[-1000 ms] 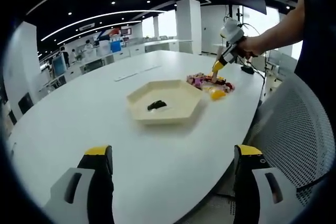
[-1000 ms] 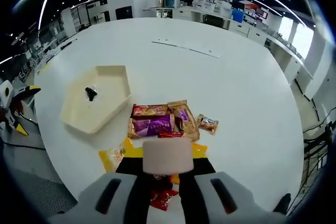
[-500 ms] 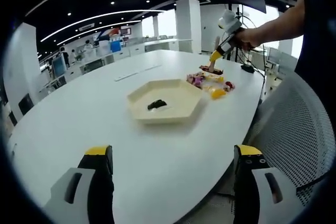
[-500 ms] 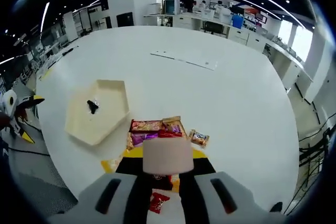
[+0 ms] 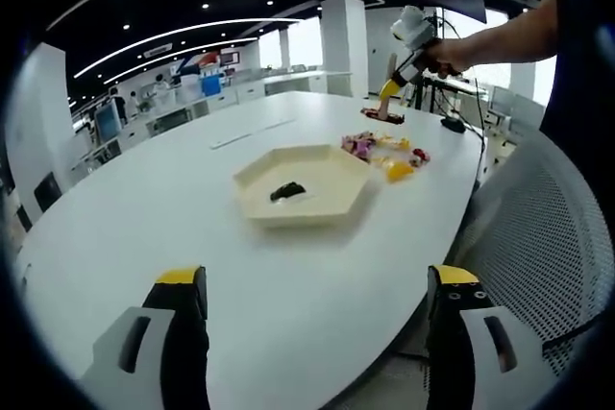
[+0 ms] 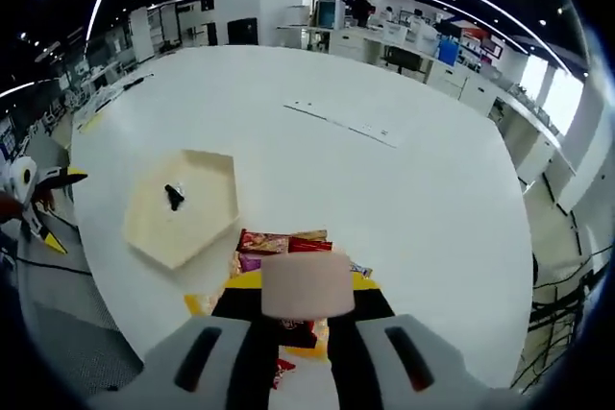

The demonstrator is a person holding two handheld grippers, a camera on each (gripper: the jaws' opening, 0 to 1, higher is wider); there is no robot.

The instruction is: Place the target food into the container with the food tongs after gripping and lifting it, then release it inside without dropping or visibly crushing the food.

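A cream hexagonal tray [image 5: 332, 172] [image 6: 197, 229] lies on the white table with one small dark piece of food [image 5: 286, 191] [image 6: 174, 197] in it. Beside the tray is a pile of wrapped snacks [image 5: 382, 151] [image 6: 279, 242]. My right gripper [image 5: 387, 103] [image 6: 307, 312] hangs above the pile, shut on a dark red snack packet [image 5: 382, 116] [image 6: 296, 331]. My left gripper [image 5: 315, 280] is open over the table's near edge with nothing between its jaws, well short of the tray; in the right gripper view it sits at the left edge [image 6: 34, 201].
The big oval white table [image 5: 144, 208] has papers [image 6: 346, 122] lying at its far side. A grey mesh chair [image 5: 548, 228] stands to the right of the table edge. Desks and pillars fill the office behind.
My right gripper has risen from the snack pile with the dark red packet in it, so the table looks farther away. The left gripper has stayed still.
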